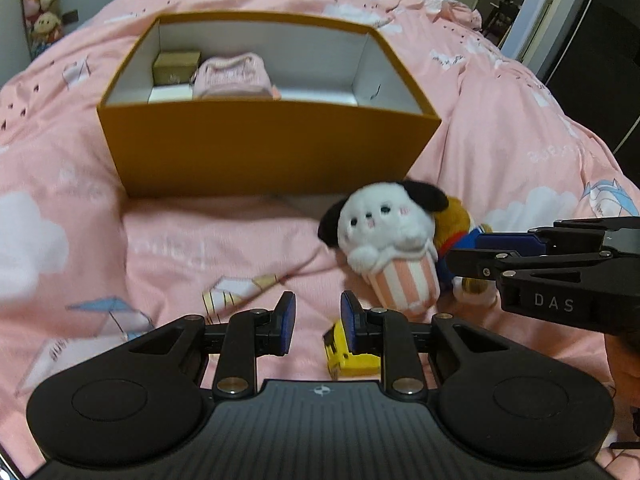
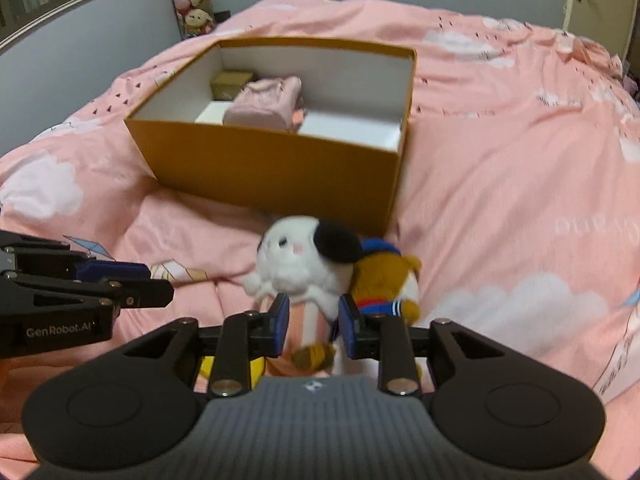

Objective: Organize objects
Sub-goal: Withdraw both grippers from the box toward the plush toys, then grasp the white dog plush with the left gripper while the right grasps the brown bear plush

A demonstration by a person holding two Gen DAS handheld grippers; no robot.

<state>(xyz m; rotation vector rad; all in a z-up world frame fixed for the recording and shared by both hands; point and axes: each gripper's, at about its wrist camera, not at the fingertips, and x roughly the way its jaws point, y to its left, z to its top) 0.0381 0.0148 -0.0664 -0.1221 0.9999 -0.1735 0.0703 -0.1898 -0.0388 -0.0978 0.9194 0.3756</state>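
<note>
A bed covered by a pink quilt printed with white clouds (image 1: 224, 240) (image 2: 500, 184) fills both views from edge to edge.

On the quilt, in the upper middle of each frame, stands an open rectangular cardboard box, orange-brown outside and white inside (image 1: 264, 148) (image 2: 272, 176). Inside it, toward its far left corner, sit a folded pink fabric pouch (image 1: 234, 78) (image 2: 266, 102) and, beside that, a small olive-gold box (image 1: 176, 65) (image 2: 231, 81).

Just in front of the box's near right corner lies a white plush dog with black ears tucked into a pink-and-white striped cup (image 1: 384, 240) (image 2: 298, 268). Pressed against its right side is a brown plush bear in a blue sailor outfit (image 1: 460, 220) (image 2: 384, 280).

The left hand-held gripper (image 1: 318, 314) occupies the bottom of the left wrist view, its blue-padded fingers (image 1: 287, 312) a narrow gap apart with only quilt showing between them. A small yellow toy (image 1: 352, 354) lies on the quilt just behind and below its right finger. In the right wrist view this gripper enters from the left edge (image 2: 160, 284), and there the gap cannot be judged.

The right hand-held gripper (image 2: 314, 314) sits at the bottom of the right wrist view, fingers parted, with the striped cup of the plush dog between the blue pads (image 2: 282, 316); whether either pad touches the cup cannot be told. In the left wrist view it reaches in from the right edge (image 1: 464, 252) toward the bear.
</note>
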